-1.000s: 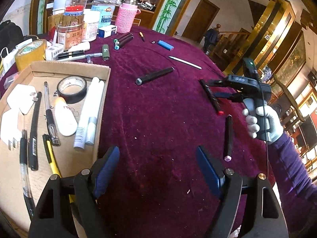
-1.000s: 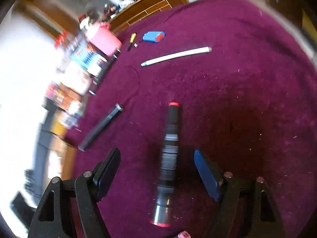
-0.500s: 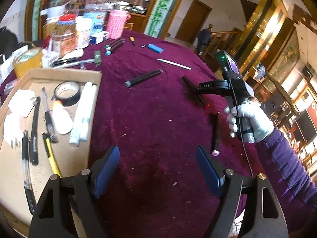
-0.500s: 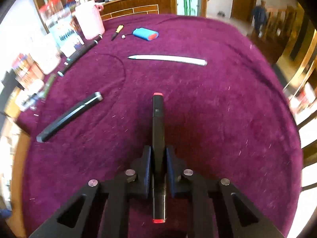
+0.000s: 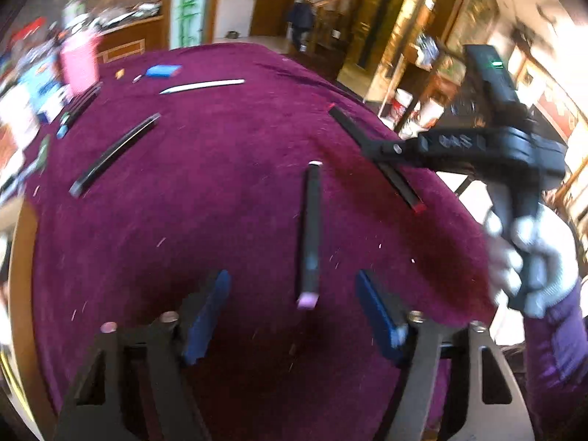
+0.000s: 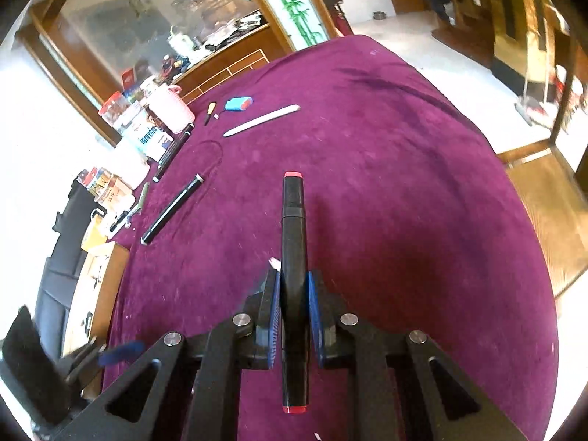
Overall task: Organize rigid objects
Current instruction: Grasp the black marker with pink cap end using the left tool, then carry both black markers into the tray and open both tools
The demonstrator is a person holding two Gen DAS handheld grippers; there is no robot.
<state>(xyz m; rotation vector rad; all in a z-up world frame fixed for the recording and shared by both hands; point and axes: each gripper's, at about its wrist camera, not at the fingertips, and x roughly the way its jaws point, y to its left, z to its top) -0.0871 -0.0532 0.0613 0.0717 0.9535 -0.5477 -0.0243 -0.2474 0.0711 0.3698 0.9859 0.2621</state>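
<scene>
Right tongs (image 6: 294,312): clenched on the black marker with red end caps (image 6: 293,257), pads pressing both sides of its barrel; the marker is carried clear of the tabletop (image 6: 404,183), one red cap pointing to 12 o'clock, the other to 6.
Left tongs (image 5: 292,316): closing, blue pads apart, touching nothing; the pink-tipped black marker (image 5: 310,235) lies on the cloth just ahead of the gap between them, pink end toward 6 o'clock.
Right hand (image 5: 529,261): white glove, purple sleeve, at 3 o'clock in the left wrist view, gripping the tongs' handle.
Tabletop: round, covered in magenta cloth.
Black pen (image 6: 172,209): flat on the cloth at 9 o'clock of the held marker.
White pen (image 6: 262,120): flat, toward 11 o'clock.
Blue case (image 6: 239,103): beyond the white pen, beside a small yellow-and-black tool (image 6: 209,112).
Pink cup (image 6: 172,108): at the tabletop's 10 o'clock edge among jars and boxes.
Writing: raised lettering on the right tongs' arm, blurred; box print beside the pink cup, too small to read.
</scene>
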